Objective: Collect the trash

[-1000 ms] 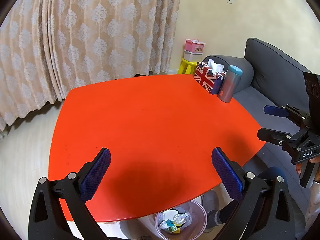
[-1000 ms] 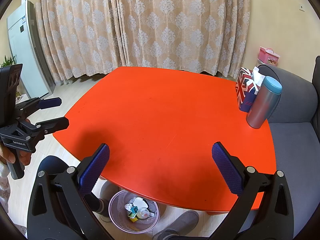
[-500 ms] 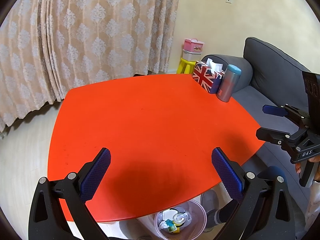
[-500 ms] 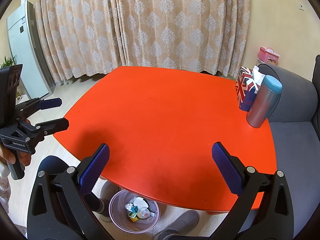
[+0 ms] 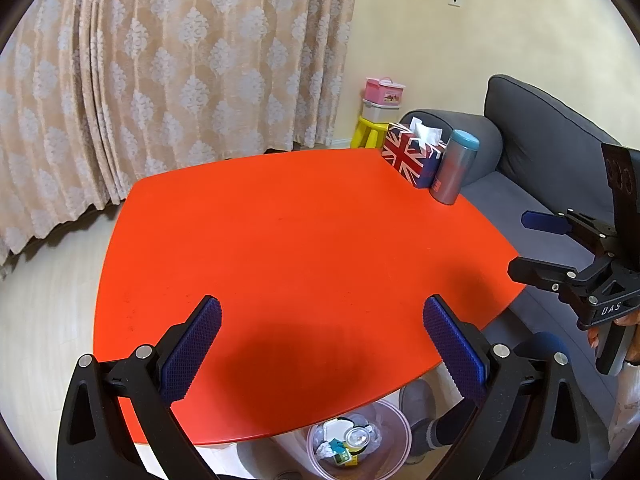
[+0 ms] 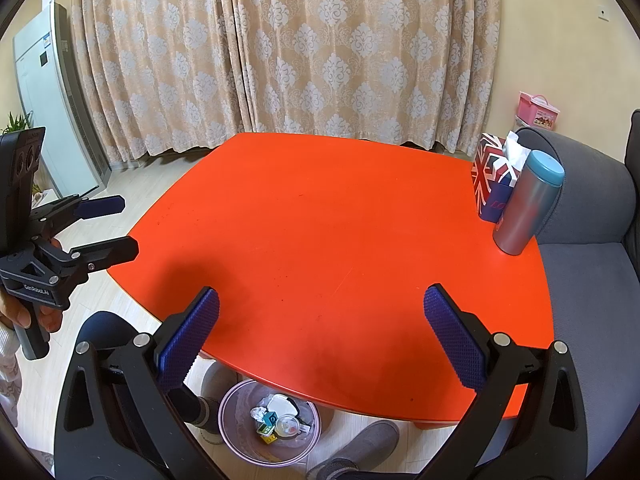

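A clear trash bin (image 5: pixel 394 426) (image 6: pixel 236 432) stands on the floor under the near edge of the orange table (image 5: pixel 296 248) (image 6: pixel 340 224). Inside it lie crumpled wrappers, a small can and a green-yellow carton. My left gripper (image 5: pixel 320 338) (image 6: pixel 110 226) hovers open over the table's near edge, nothing between its blue pads. My right gripper (image 6: pixel 320 330) (image 5: pixel 530 244) is likewise open and holds nothing, off the table's right corner. No loose trash shows on the tabletop.
A Union Jack tissue box (image 5: pixel 412 152) (image 6: pixel 494 172) and a grey tumbler with a teal lid (image 5: pixel 454 172) (image 6: pixel 526 204) stand at the table's far right corner. A grey sofa (image 5: pixel 552 148) borders that side. Slippered feet (image 6: pixel 356 452) rest beside the bin.
Both grippers stay open and almost still. The left wrist view has drifted slightly, shifting the table a little leftward in the frame.
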`<move>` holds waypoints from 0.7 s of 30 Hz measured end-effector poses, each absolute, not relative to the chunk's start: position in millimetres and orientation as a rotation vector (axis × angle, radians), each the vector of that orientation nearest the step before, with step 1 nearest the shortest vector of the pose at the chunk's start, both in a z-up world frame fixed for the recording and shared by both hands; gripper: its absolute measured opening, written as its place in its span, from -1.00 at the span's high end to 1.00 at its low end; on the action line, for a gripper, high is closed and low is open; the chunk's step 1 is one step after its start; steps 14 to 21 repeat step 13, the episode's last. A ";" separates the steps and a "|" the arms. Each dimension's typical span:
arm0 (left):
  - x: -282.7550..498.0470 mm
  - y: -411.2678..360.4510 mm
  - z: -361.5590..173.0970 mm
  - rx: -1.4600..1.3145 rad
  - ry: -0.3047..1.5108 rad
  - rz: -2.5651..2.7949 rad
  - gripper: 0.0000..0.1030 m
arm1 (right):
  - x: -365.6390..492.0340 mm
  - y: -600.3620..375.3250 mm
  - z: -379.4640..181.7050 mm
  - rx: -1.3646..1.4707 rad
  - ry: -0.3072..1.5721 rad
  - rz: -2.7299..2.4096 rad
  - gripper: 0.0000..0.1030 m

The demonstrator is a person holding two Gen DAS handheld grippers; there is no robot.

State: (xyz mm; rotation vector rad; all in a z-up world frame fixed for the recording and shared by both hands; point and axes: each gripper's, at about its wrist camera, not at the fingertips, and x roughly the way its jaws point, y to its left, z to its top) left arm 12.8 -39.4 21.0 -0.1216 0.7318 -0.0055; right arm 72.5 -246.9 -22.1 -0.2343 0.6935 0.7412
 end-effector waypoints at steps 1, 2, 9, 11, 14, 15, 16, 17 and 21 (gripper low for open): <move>13.0 -39.8 21.1 -0.123 0.731 -0.007 -0.88 | 73.0 -247.1 -21.7 -0.234 0.695 0.741 -0.94; 12.8 -39.3 20.9 -0.121 0.732 -0.007 -0.88 | 72.8 -247.0 -22.0 -0.233 0.695 0.741 -0.94; 15.0 -40.7 22.7 -0.124 0.735 0.005 -0.88 | 73.0 -247.1 -22.1 -0.234 0.695 0.741 -0.94; 16.1 -42.6 23.5 -0.114 0.734 0.012 -0.88 | 73.2 -247.3 -21.7 -0.233 0.696 0.741 -0.94; 16.7 -42.7 23.0 -0.109 0.734 0.019 -0.88 | 72.8 -246.8 -22.3 -0.234 0.696 0.741 -0.94; 16.7 -42.7 23.0 -0.109 0.734 0.019 -0.88 | 72.8 -246.8 -22.3 -0.234 0.696 0.741 -0.94; 16.7 -42.7 23.0 -0.109 0.734 0.019 -0.88 | 72.8 -246.8 -22.3 -0.234 0.696 0.741 -0.94; 16.7 -42.7 23.0 -0.109 0.734 0.019 -0.88 | 72.8 -246.8 -22.3 -0.234 0.696 0.741 -0.94; 16.7 -42.7 23.0 -0.109 0.734 0.019 -0.88 | 72.8 -246.8 -22.3 -0.234 0.696 0.741 -0.94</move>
